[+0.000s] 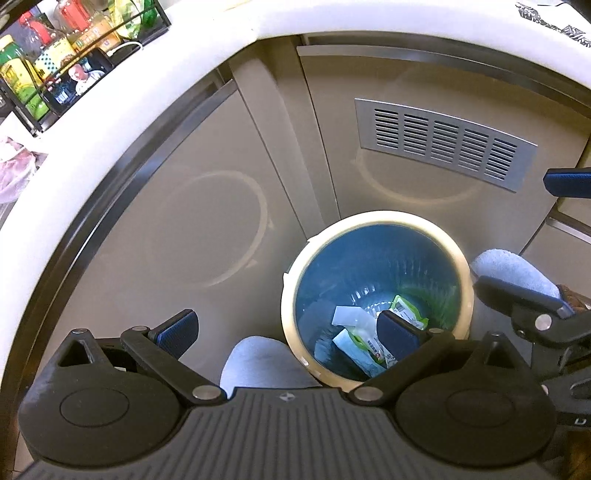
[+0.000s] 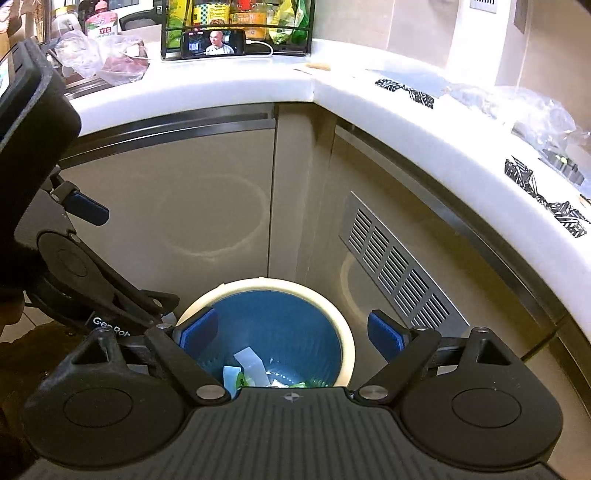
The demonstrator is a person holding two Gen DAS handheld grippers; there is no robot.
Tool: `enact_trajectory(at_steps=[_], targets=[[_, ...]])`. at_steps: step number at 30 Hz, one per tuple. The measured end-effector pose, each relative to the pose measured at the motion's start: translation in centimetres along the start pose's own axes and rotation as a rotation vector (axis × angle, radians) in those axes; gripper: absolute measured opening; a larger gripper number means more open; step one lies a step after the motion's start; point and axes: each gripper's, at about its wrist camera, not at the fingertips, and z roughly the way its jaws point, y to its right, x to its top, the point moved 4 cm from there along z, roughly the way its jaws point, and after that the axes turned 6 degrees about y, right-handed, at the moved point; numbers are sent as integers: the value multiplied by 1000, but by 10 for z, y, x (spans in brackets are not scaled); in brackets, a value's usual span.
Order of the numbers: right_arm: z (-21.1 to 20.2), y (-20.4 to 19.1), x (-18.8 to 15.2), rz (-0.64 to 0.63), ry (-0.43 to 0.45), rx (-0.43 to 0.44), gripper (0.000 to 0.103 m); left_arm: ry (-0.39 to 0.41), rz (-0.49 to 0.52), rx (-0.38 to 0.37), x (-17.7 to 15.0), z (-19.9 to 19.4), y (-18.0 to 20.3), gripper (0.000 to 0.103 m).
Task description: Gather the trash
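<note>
Both wide and empty, left claw [image 1: 286, 332] and right claw [image 2: 291, 334] above bin [image 1: 376, 295] holding wrappers [image 1: 364, 343]; drop apparently done, worktop [image 2: 332, 92] litter possibly left.

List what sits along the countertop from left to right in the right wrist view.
Clear plastic bags → phone propped against the wire rack of bottles → black-and-white patterned markers → crumpled clear plastic at the far right.

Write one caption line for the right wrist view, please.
Open right gripper above a blue bin holding wrappers, below a white counter.
</note>
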Motion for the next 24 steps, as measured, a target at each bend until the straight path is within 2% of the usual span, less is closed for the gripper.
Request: enact_trajectory(at_steps=[17,24], targets=[[-2,-1,0,-9,0,14,92,26,-8,25,0,-7,-7,103],[-1,-1,0,2,17,9,96,55,-13,60,3,-10,-10,103]])
